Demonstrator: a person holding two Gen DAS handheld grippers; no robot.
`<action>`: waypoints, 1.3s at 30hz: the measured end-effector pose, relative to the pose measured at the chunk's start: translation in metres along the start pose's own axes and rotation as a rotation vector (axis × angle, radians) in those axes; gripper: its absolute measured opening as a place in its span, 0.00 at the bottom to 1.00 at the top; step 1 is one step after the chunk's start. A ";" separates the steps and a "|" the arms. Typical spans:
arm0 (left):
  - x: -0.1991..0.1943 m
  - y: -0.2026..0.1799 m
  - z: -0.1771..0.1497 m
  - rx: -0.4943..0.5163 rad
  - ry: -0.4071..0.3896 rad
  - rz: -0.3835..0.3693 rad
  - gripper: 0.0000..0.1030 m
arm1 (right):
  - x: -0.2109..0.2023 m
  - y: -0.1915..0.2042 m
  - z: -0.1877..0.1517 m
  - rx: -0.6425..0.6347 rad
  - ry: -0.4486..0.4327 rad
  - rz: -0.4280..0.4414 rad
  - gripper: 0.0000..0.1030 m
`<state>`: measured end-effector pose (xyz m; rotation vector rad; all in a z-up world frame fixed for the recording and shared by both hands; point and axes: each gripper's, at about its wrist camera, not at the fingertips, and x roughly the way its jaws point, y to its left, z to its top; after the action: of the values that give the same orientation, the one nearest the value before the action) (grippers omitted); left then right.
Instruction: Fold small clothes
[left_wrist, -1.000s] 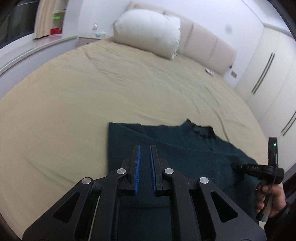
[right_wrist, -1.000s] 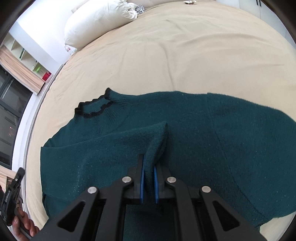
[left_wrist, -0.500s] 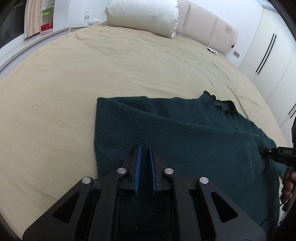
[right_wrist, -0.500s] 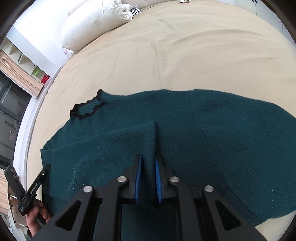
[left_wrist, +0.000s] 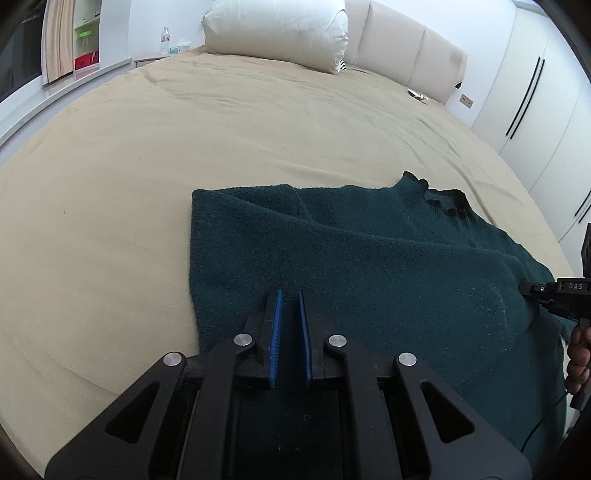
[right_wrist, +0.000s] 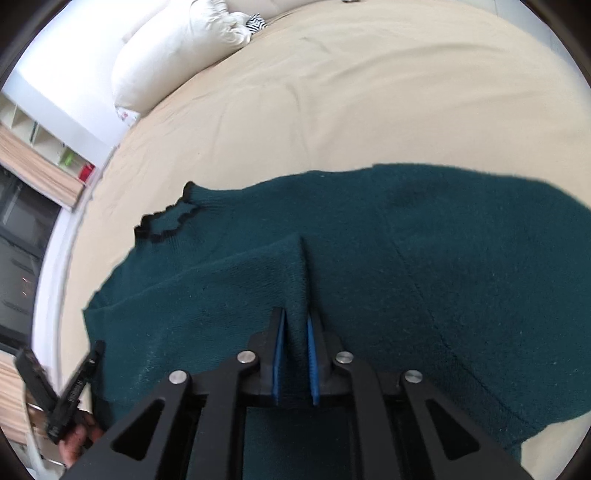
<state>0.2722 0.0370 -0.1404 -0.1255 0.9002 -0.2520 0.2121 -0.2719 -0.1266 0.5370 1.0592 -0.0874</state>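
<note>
Mid-fold: right gripper (right_wrist: 293, 332) clamps the sweater (right_wrist: 406, 258) on the bed (right_wrist: 332, 110); left gripper (left_wrist: 290, 325) closed, empty; next, lay the fold flat.

Left gripper (left_wrist: 290, 295) hovering over dark green sweater (left_wrist: 369, 266), jaws nearly closed, nothing visible between blue pads (left_wrist: 275, 343). Sweater lying on beige bedsheet (left_wrist: 221, 129), collar (left_wrist: 443, 199) pointing right. Right gripper (left_wrist: 528, 290) touching sweater's right edge. White pillow (left_wrist: 277, 29) sitting far back.
</note>
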 end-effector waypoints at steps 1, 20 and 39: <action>0.000 0.002 0.000 -0.010 0.000 -0.011 0.09 | -0.005 0.000 0.000 0.008 -0.007 -0.030 0.10; 0.000 0.000 0.000 -0.009 -0.011 0.001 0.09 | -0.091 -0.088 -0.042 0.234 -0.251 0.150 0.59; -0.049 -0.052 0.000 -0.125 0.002 -0.199 0.82 | -0.195 -0.343 -0.129 0.934 -0.564 0.154 0.63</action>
<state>0.2343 0.0003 -0.0927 -0.3321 0.9066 -0.3811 -0.0986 -0.5466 -0.1392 1.3393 0.3666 -0.5803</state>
